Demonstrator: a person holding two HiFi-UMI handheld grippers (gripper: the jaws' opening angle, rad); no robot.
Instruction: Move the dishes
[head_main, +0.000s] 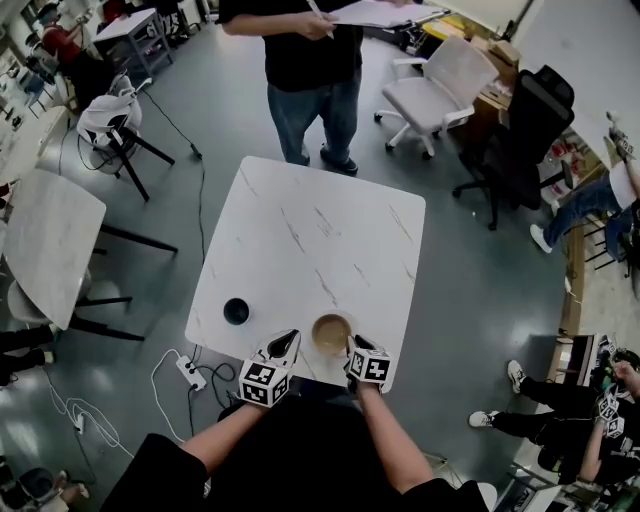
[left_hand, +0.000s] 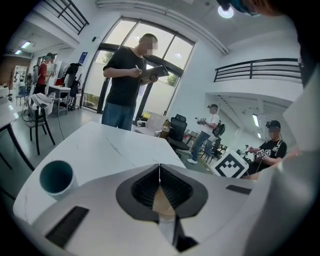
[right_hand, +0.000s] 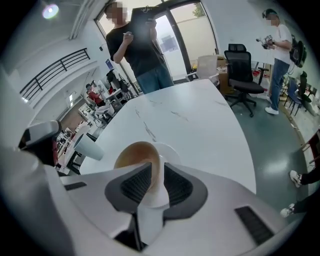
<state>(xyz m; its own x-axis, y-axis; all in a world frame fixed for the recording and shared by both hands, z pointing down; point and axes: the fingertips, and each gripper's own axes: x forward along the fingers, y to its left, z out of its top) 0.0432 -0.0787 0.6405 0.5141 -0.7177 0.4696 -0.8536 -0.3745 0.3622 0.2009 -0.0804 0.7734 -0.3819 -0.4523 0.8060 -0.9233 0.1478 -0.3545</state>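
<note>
At centre of a grey-floored workroom: white marble-veined table (head_main: 330, 225), with a person (head_main: 305, 60) holding papers at 12 o'clock and a white office chair (head_main: 440, 85) and a black office chair (head_main: 525, 125) at 2 o'clock. Right gripper (right_hand: 152, 172) clenched on the near rim of the bowl (right_hand: 132, 152); left gripper (left_hand: 159, 172) closed tip to tip, just left of the bowl. Bowl tan inside, white outside, at the table's 6 o'clock edge; dark cup (head_main: 236, 311) at 7 o'clock, apart from it.
</note>
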